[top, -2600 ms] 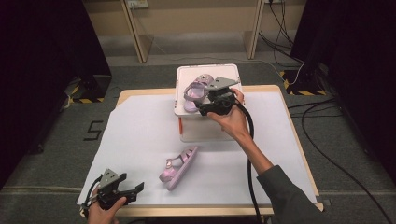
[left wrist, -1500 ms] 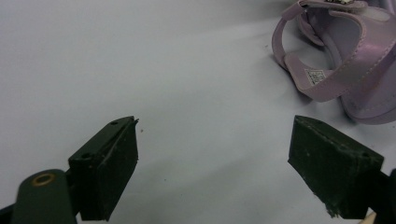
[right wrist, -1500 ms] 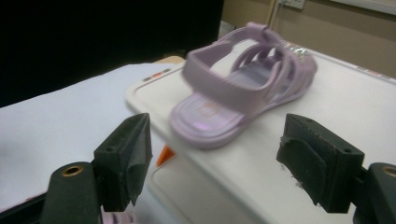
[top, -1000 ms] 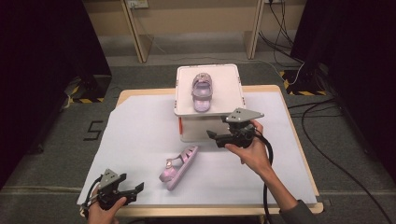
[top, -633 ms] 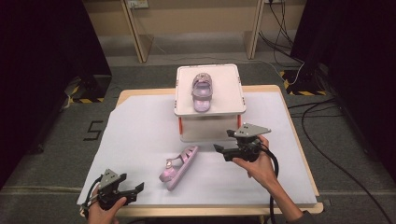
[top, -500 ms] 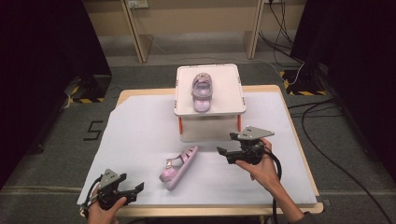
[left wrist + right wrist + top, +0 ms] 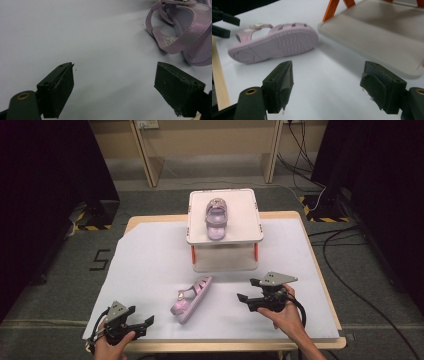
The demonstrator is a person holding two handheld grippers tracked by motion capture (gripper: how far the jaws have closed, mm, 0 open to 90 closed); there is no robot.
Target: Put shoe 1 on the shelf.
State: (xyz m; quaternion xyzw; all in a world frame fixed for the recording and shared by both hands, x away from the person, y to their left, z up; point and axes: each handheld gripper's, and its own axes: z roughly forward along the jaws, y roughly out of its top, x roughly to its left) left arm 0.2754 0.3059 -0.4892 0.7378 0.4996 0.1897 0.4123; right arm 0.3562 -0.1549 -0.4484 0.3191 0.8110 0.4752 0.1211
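One pink sandal [image 7: 216, 214] already sits on top of the small white stand [image 7: 250, 232] at the back of the bench [image 7: 150, 255]. So half the job looks done. The other pink sandal [image 7: 190, 299] lies on its side on the white bench cover, in front of the stand. It lies between your two hands. Your right tongs [image 7: 244, 299] are wide apart and hold nothing. They point at the sole of that sandal and are near it, but not touching. Your left tongs [image 7: 145, 323] are wide apart too, empty, low at the near edge. You have yet to grab this sandal and put it up beside the first one.
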